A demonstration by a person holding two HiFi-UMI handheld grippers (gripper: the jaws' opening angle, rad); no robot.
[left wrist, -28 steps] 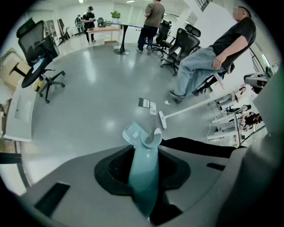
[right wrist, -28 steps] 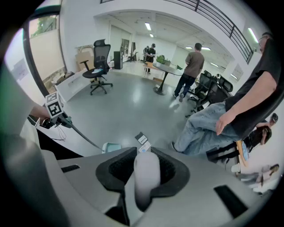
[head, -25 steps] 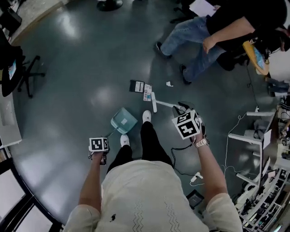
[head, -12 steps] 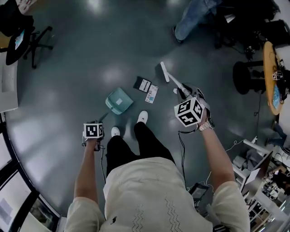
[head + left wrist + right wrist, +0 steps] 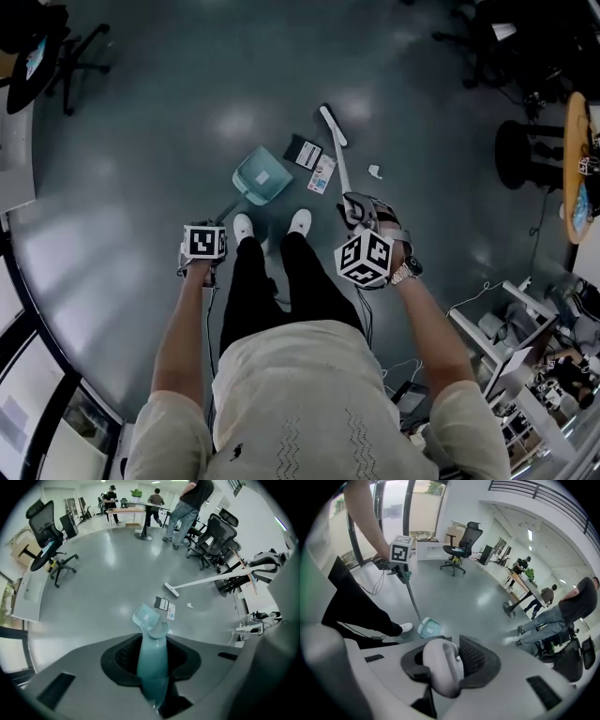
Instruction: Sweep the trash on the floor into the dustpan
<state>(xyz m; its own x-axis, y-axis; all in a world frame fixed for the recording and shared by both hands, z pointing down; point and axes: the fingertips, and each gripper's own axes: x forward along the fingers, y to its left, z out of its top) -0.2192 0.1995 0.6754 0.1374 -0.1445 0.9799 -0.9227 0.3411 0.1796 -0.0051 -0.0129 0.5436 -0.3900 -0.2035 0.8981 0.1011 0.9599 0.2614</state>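
A teal dustpan (image 5: 260, 176) rests on the grey floor ahead of the person's shoes, its long handle (image 5: 153, 667) clamped in my left gripper (image 5: 204, 246). My right gripper (image 5: 364, 255) is shut on the white handle (image 5: 442, 665) of a broom, whose head (image 5: 333, 124) lies on the floor beyond the trash. A dark packet (image 5: 304, 152) and a printed card (image 5: 322, 174) lie between dustpan and broom shaft. A small white scrap (image 5: 374, 172) lies right of the shaft. The left gripper view shows the dustpan (image 5: 147, 618), packet (image 5: 162, 603) and scrap (image 5: 190, 605).
Office chairs (image 5: 58, 56) stand at the far left and several more (image 5: 212, 532) at the right. A round stool (image 5: 525, 150) and a desk edge (image 5: 574, 159) are at the right, with cables and racks (image 5: 511, 352) lower right. People stand in the distance (image 5: 190, 503).
The head view has swung, and the seated person's legs have left it. The broom head has moved from right of the trash to beyond it. The left gripper still holds the dustpan.
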